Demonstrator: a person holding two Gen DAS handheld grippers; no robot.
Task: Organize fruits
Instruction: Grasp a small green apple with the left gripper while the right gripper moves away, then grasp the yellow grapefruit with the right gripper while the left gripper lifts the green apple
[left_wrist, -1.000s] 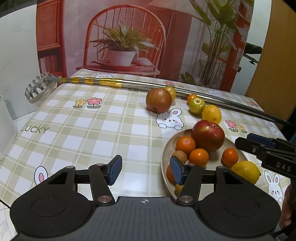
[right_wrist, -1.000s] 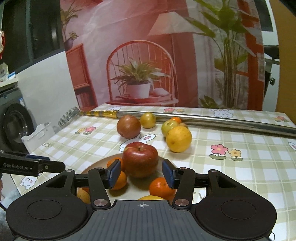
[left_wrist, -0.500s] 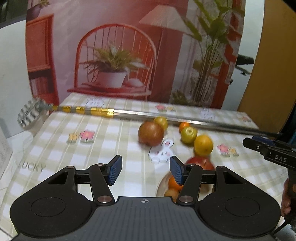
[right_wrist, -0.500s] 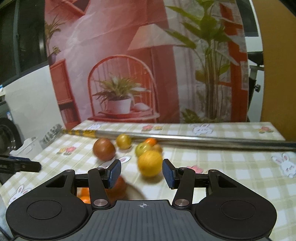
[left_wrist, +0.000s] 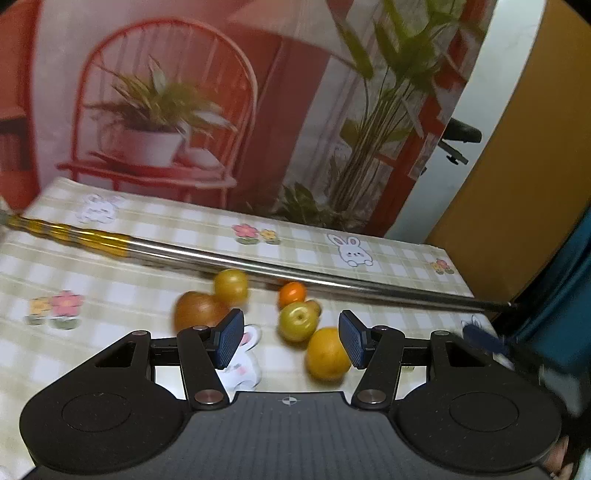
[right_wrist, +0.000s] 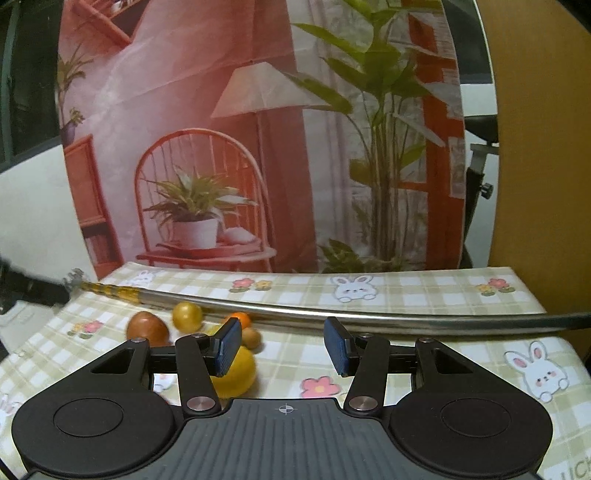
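Observation:
Loose fruits lie on the checked tablecloth (left_wrist: 110, 288). In the left wrist view a green apple (left_wrist: 298, 320) and an orange (left_wrist: 328, 353) show between the fingers of my left gripper (left_wrist: 291, 339), which hangs open above them, touching nothing. A brown-red fruit (left_wrist: 197, 311), a yellow fruit (left_wrist: 231, 286) and a small tangerine (left_wrist: 292, 293) lie beyond. My right gripper (right_wrist: 282, 345) is open and empty; the orange (right_wrist: 238, 374) sits behind its left finger. The brown-red fruit (right_wrist: 147, 328), yellow fruit (right_wrist: 187, 316), tangerine (right_wrist: 240, 318) and a small brown fruit (right_wrist: 251, 338) lie further left.
A long metal pole with a gold section (left_wrist: 258, 266) (right_wrist: 295, 314) lies across the table behind the fruits. A printed backdrop (right_wrist: 258, 147) of a chair and plants stands at the table's far edge. The other gripper's dark tip (left_wrist: 484, 339) shows at the right.
Both views have risen and tilted up; the plate of fruit has dropped out of sight. The left view has swung right toward the loose fruits. Neither gripper's jaws changed.

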